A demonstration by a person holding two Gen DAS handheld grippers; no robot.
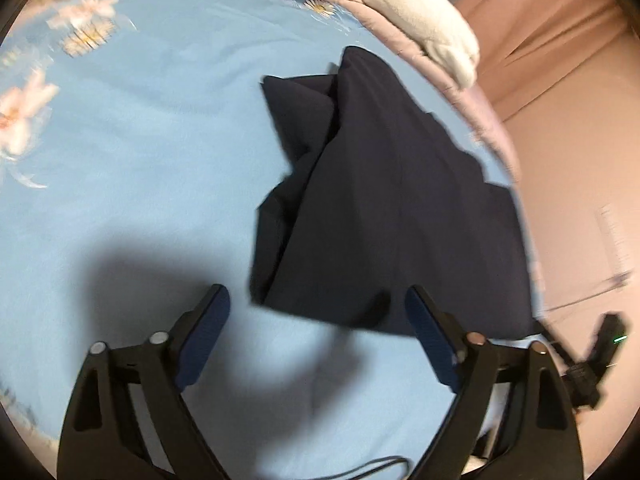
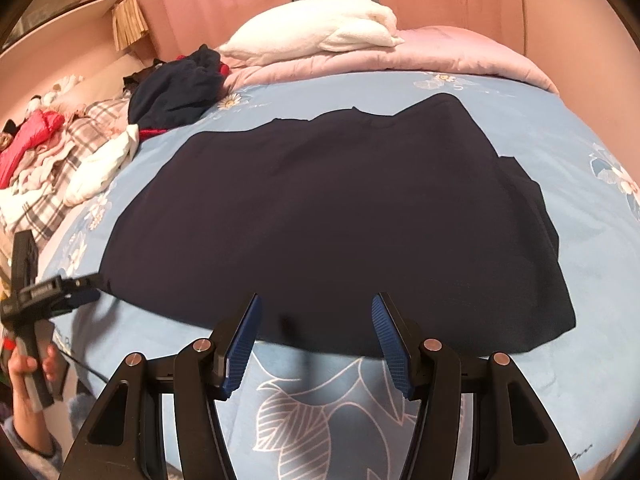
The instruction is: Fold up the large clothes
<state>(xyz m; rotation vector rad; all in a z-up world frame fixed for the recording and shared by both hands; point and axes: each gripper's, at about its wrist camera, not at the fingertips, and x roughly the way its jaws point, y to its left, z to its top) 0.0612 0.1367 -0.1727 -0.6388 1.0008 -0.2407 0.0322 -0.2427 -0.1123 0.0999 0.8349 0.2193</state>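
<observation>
A large dark navy garment [image 2: 328, 208] lies partly folded on the light blue floral bedsheet [image 2: 580, 240]. In the left wrist view the garment [image 1: 400, 208] lies ahead and to the right, with bunched folds at its far left. My left gripper [image 1: 316, 300] is open and empty, hovering above the sheet just short of the garment's near edge. My right gripper [image 2: 316, 308] is open and empty, its tips just over the garment's near hem. The left gripper also shows at the left of the right wrist view [image 2: 76, 292], held in a hand.
A pile of other clothes [image 2: 176, 92] and a white and plaid heap [image 2: 60, 168] lie at the back left. A pink quilt [image 2: 440, 56] with a white towel [image 2: 320, 28] on it lies at the bed's far end. A pink curtain [image 1: 560, 80] hangs beyond.
</observation>
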